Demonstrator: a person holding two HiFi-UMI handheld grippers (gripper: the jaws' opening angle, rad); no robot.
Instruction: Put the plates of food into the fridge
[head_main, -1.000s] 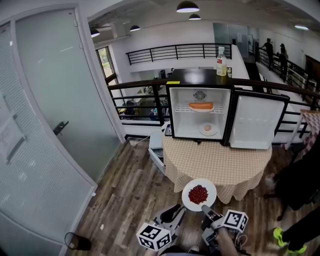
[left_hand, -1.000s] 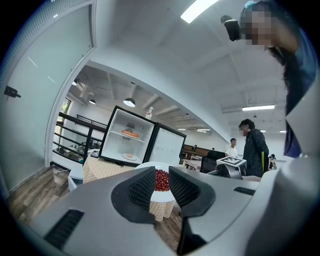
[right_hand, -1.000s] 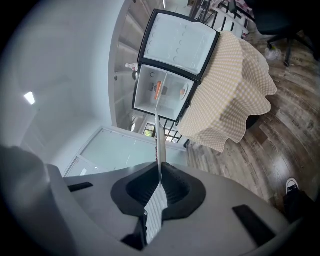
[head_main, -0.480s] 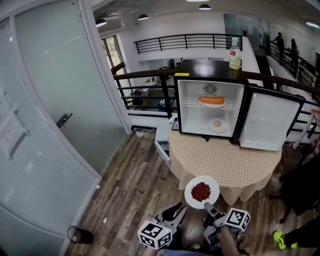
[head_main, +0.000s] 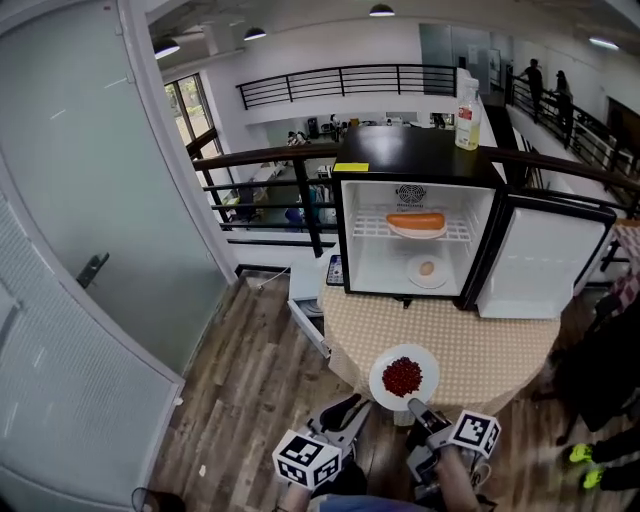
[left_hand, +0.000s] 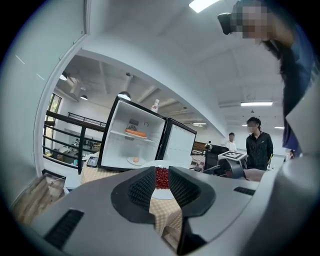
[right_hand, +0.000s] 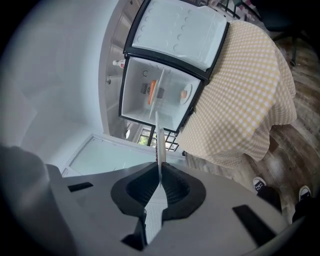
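Observation:
A white plate of red food (head_main: 403, 377) hangs over the front edge of the round table (head_main: 470, 340), which has a yellow checked cloth. My right gripper (head_main: 413, 408) is shut on the plate's near rim; in the right gripper view the plate (right_hand: 159, 145) stands edge-on between the jaws (right_hand: 159, 187). My left gripper (head_main: 350, 414) is open and holds nothing, just left of the plate; the red food (left_hand: 161, 177) shows through its gap (left_hand: 162, 187). The small fridge (head_main: 410, 235) stands open on the table's far side, with an orange food plate (head_main: 416, 222) on its shelf and another plate (head_main: 427, 270) on its floor.
The fridge door (head_main: 545, 258) swings out to the right. A bottle (head_main: 467, 100) stands on the fridge top. A white drawer unit (head_main: 305, 310) sits at the table's left, a glass door (head_main: 90, 230) further left. A person in dark clothes (head_main: 610, 360) stands at the right.
The view has drawn closer to the table and fridge. The plate, still in my right gripper, is now over the table's front edge. The left gripper keeps its place beside it.

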